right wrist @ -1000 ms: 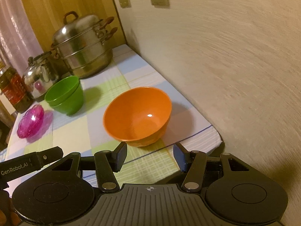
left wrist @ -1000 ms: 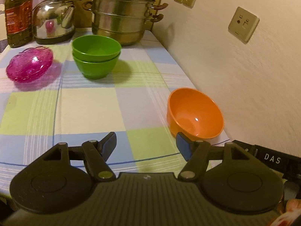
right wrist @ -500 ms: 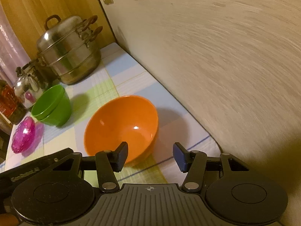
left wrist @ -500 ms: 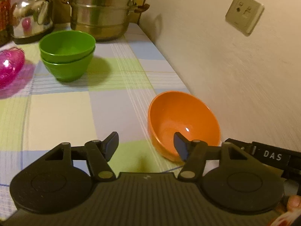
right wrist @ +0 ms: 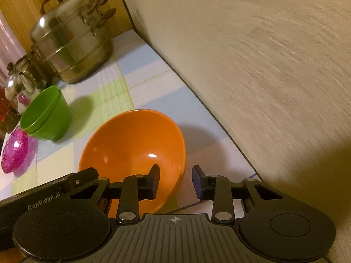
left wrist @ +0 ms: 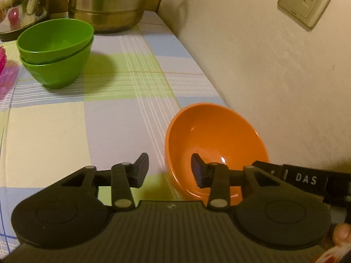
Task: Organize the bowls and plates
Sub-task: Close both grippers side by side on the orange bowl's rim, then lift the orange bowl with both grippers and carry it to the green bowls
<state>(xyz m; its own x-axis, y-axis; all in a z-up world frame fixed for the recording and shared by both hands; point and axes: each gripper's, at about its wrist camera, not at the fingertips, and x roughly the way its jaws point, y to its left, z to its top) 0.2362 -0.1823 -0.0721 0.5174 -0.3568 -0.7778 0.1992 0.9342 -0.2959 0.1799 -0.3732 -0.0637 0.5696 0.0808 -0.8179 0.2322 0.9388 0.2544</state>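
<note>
Glossy round orange bowl [right wrist: 133,144] (smooth plastic), checked tablecloth [left wrist: 65,120], ribbed black grippers

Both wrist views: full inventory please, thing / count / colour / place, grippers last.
orange bowl: 1, orange, near table edge by the wall, closest to both grippers
green bowls: 2, green, nested, mid table
pink dish: 1, translucent pink, left of the green bowls
steamer pot: 1, steel, stacked tiers with lid, far corner
kettle: 1, shiny steel, left of the pot
bottle: 1, dark with red label, far left, mostly cut off
tablecloth: 1, checked green, blue, cream
wall socket: 1, beige, on wall right
fingertip: 1, lower right corner of left view
left gripper: 1, black, jaws closing astride the bowl's left rim
right gripper: 1, black, jaws closing astride its right rim
</note>
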